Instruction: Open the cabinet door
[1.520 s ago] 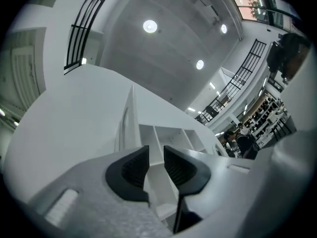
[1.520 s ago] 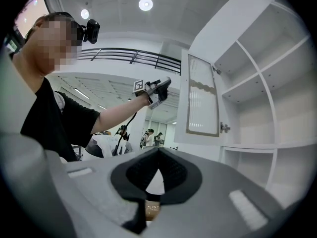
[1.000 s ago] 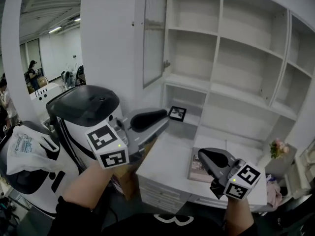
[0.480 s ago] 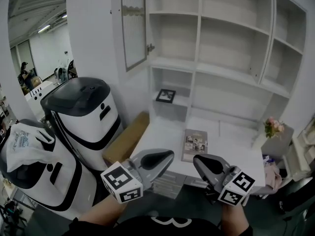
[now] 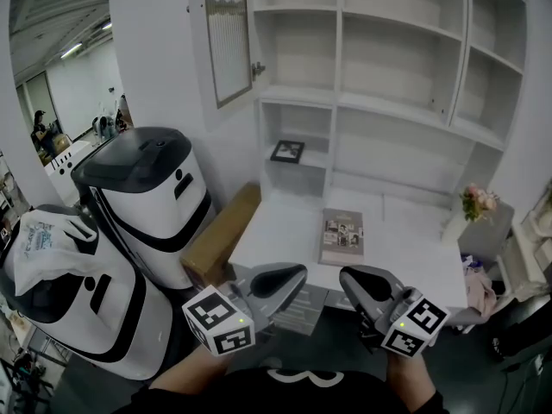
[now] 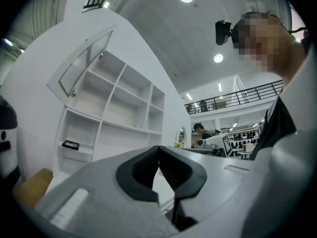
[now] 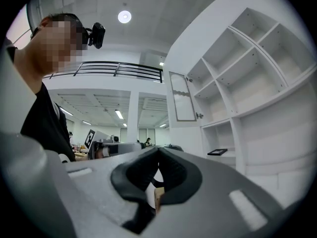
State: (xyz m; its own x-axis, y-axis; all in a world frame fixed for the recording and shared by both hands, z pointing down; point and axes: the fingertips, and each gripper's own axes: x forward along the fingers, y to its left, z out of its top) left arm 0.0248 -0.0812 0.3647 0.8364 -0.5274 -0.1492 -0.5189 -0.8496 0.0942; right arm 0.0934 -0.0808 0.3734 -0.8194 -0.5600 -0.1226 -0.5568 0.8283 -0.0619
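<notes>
Nearest the camera, two hand-held grippers are seen low in the head view, side by side and a little apart, both pointed toward a white table (image 5: 405, 261). The left gripper (image 5: 299, 272) is shown with its jaws brought together and nothing between them. The right gripper (image 5: 345, 278) is likewise closed on nothing. Neither is seen touching anything.

On the table a thin booklet (image 5: 342, 236) is laid flat, and a small bunch of pink flowers (image 5: 477, 203) is placed at the far right corner. To the left of the table a cardboard box (image 5: 220, 235) is seen, just beside two white-and-black machines (image 5: 147, 188). A plastic bag (image 5: 43, 248) is draped over the nearer one.

Behind the table a white shelf unit (image 5: 405, 67) is set against the wall, with a framed picture (image 5: 287, 152) lying in a low left compartment. Farthest off, at the unit's top left, the cabinet door (image 5: 227, 37) — a ribbed-glass panel in a white frame — is swung open, well apart from both grippers.
</notes>
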